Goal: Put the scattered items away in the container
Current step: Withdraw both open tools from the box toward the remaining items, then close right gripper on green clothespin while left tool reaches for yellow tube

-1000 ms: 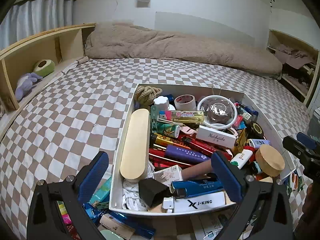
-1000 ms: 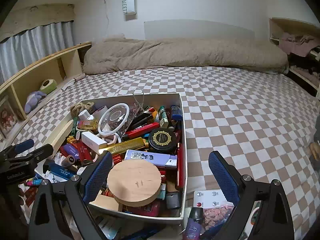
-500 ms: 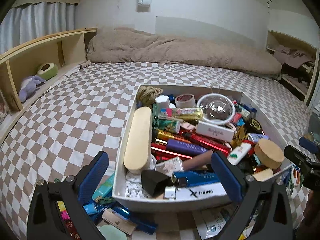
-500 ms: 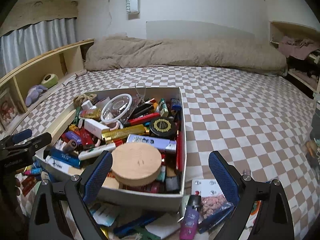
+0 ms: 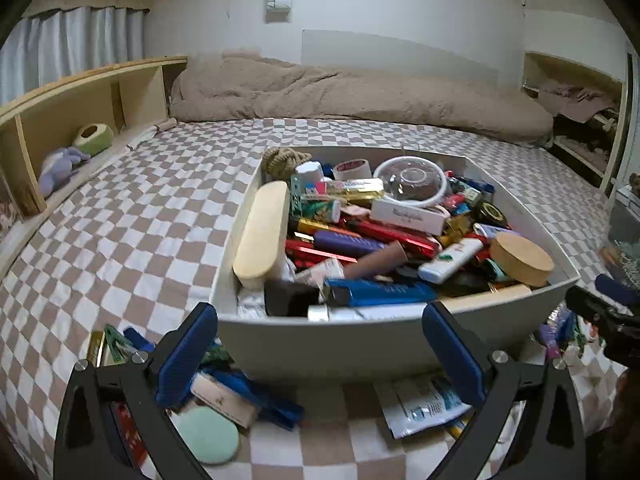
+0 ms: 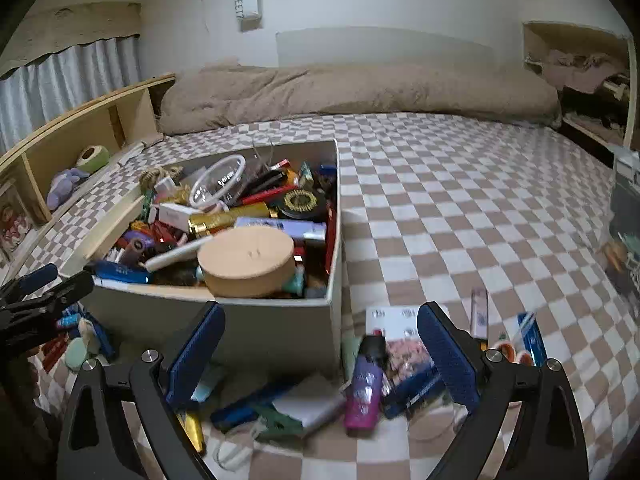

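Both grippers parked low in front of the overstuffed box

The left gripper (image 5: 320, 354) and right gripper (image 6: 320, 354) both have their blue jaws spread wide, nothing between them — the white container (image 5: 360, 344) sits on the checkered bed (image 6: 460, 200) at 12 o'clock, crammed full. Loose stuff lies around its near wall: a mint-green pad (image 5: 210, 434) at 7 o'clock in the left view, a purple bottle (image 6: 364, 384) just right of centre in the right view.

Home bedroom: checkered bed sheet (image 5: 120, 220), rumpled brown duvet (image 5: 340, 92), curtains (image 5: 72, 48), wooden shelf (image 5: 60, 112) holding soft toys (image 5: 60, 164).
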A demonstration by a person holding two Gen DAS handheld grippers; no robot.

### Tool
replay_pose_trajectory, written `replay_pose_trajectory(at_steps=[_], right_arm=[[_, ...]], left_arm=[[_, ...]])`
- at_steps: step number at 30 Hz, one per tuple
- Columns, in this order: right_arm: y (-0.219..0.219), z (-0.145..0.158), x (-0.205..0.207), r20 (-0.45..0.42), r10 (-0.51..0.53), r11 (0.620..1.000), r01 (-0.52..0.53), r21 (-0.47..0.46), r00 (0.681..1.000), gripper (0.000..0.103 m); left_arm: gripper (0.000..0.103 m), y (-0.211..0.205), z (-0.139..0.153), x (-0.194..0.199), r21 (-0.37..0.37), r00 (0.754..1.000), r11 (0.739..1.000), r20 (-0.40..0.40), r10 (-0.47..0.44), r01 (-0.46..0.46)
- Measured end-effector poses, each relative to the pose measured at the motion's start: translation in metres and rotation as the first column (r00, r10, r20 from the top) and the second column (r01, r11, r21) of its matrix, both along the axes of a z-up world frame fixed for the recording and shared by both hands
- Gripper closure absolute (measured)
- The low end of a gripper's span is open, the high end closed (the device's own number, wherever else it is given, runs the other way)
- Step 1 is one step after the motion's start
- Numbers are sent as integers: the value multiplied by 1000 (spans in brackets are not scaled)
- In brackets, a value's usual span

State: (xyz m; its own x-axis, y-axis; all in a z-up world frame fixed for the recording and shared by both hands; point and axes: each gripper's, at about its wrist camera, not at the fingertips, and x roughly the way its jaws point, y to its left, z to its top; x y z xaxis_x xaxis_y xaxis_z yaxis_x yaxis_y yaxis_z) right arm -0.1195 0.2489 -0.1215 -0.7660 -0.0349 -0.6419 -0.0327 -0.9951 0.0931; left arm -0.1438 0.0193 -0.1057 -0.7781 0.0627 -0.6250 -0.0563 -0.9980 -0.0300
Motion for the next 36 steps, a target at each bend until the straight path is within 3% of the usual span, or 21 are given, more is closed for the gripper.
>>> replay_pose_trajectory(at_steps=[13, 24, 31, 36], right_arm=[[4, -26, 16, 86, -22, 1000, 22, 0, 996, 6], [-19, -52, 20, 193, 20, 999, -28, 39, 981, 6], [-35, -57, 23, 201, 52, 997, -61, 39, 978, 7], [-44, -66, 21, 226, 52, 992, -76, 97, 973, 20]], left_arm=[[0, 12, -22, 16, 27, 997, 999, 73, -27, 25], [0, 25, -41, 30, 34, 988, 998, 143, -57, 53], [0, 33, -54, 44, 53, 979, 995, 186, -88, 80], [0, 42, -61, 53, 59, 970, 992, 209, -122, 112]])
